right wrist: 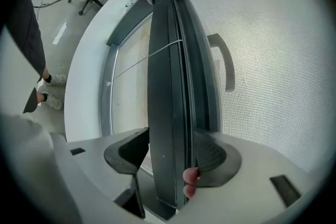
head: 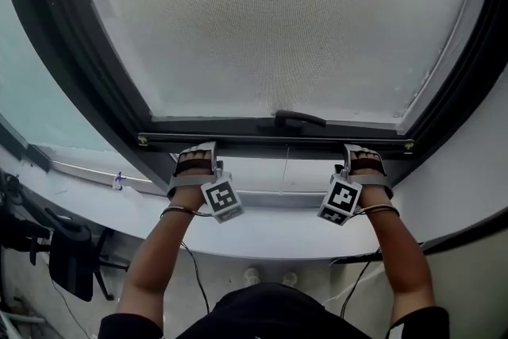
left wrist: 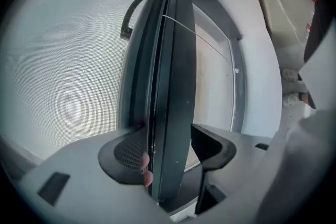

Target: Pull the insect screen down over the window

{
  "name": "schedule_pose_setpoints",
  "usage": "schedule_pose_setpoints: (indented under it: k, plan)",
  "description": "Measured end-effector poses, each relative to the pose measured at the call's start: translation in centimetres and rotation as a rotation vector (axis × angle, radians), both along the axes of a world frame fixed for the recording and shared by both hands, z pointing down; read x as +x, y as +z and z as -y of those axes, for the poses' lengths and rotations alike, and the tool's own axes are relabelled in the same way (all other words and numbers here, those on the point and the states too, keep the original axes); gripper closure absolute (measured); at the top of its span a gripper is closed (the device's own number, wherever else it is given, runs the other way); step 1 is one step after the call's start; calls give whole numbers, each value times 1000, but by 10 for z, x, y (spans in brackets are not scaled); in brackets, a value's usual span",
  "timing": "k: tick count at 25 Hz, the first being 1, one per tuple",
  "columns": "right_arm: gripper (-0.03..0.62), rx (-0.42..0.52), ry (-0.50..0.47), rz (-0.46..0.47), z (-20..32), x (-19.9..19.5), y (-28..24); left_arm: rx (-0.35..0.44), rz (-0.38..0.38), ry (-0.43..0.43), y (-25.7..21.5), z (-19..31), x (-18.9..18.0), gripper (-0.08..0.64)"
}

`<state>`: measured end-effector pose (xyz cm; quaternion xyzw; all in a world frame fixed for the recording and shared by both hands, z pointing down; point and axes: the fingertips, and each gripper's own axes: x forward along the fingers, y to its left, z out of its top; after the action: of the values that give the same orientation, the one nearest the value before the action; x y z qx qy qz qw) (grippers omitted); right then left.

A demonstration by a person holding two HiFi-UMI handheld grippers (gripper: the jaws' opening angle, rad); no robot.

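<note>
The insect screen's mesh (head: 278,20) covers the window pane, and its dark bottom bar (head: 278,142) lies level just above the sill. My left gripper (head: 196,159) grips the bar near its left end, and my right gripper (head: 363,159) grips it near its right end. In the left gripper view the bar (left wrist: 170,86) runs upright between the jaws of the left gripper (left wrist: 168,152), which press it from both sides. The right gripper view shows the same: the bar (right wrist: 170,86) clamped in the right gripper (right wrist: 170,155). A thin pull cord (head: 286,163) hangs from the bar's middle.
A dark window handle (head: 299,119) sits behind the mesh at the bar's centre. The white curved sill (head: 262,230) lies just below my grippers. An office chair (head: 71,258) and cables stand on the floor at the lower left. The person's shoes (head: 270,278) show below.
</note>
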<state>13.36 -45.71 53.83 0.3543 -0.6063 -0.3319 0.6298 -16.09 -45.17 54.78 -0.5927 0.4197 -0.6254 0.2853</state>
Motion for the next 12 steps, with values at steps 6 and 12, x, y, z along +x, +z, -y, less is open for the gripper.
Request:
schedule_pose_setpoints:
  k: [6,12]
  plan:
    - [341,0,14,25,-1,-2,3,-42,-32,-26,3,-2,-1,293]
    - [341,17,17,44,0,-4,8,-11,-15,-24,9,0,-1,293]
